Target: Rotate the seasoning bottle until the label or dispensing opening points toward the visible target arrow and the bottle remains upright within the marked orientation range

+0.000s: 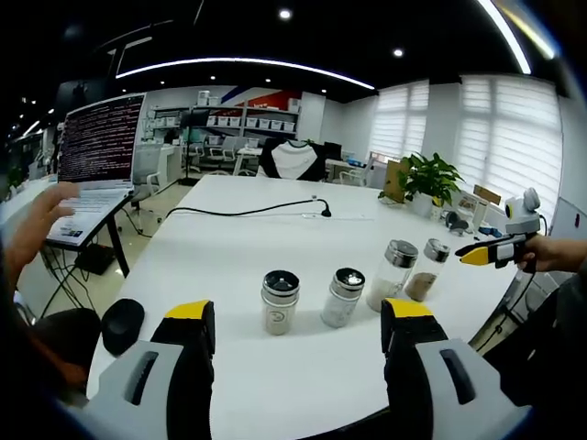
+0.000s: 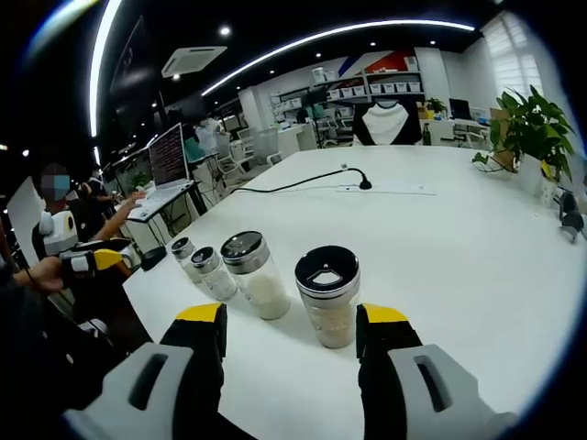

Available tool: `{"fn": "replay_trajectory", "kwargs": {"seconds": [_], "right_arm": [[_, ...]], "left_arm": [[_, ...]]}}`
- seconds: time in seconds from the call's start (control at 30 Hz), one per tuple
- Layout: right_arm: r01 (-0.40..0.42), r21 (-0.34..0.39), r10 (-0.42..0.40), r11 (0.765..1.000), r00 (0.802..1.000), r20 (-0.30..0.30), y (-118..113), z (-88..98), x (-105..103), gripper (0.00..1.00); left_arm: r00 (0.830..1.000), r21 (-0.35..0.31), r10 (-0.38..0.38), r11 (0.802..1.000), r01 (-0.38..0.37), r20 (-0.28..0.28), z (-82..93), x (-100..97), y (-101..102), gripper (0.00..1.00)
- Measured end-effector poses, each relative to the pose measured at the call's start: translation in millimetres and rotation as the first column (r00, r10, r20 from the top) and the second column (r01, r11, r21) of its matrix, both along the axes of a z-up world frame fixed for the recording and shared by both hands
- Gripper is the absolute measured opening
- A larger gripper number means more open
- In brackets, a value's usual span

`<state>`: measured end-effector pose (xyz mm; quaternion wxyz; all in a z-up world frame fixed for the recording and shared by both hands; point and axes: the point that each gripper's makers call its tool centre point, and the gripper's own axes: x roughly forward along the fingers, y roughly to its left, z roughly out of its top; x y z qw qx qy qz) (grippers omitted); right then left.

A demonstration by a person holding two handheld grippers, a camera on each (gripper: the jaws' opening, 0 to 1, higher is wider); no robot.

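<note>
Four seasoning bottles stand upright in a row on the white table [image 1: 275, 220]. In the left gripper view they are a steel-wrapped bottle [image 1: 280, 301], a glass bottle [image 1: 344, 296], a bottle of white grains [image 1: 394, 273] and a bottle of brownish powder [image 1: 429, 268]. My left gripper [image 1: 298, 316] is open, short of the first two. In the right gripper view the nearest bottle [image 2: 327, 293] shows a dark opening in its lid and stands just ahead of my open right gripper [image 2: 293, 316]. The bottle of white grains [image 2: 252, 273] and two small bottles [image 2: 213, 270] trail off to the left.
A black cable [image 1: 248, 212] runs across the far table to a white power strip [image 2: 385, 188]. A potted plant [image 1: 429, 176] stands at the far right edge. A laptop [image 1: 96, 151] on a stand and a black round stool [image 1: 121, 323] are beside the table's left edge.
</note>
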<state>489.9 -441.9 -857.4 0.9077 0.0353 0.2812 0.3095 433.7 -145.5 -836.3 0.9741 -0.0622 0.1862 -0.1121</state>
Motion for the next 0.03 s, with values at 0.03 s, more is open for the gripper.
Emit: {"fn": "replay_trajectory", "kwargs": {"seconds": [0.03], "right_arm": [[0.004,0.001,-0.004,1.000,1.000,-0.001,-0.4,0.0,0.3,0.56]], "left_arm": [[1.000,0.002,0.000,1.000,0.000,-0.004,-0.6,0.1,0.2,0.78]]}}
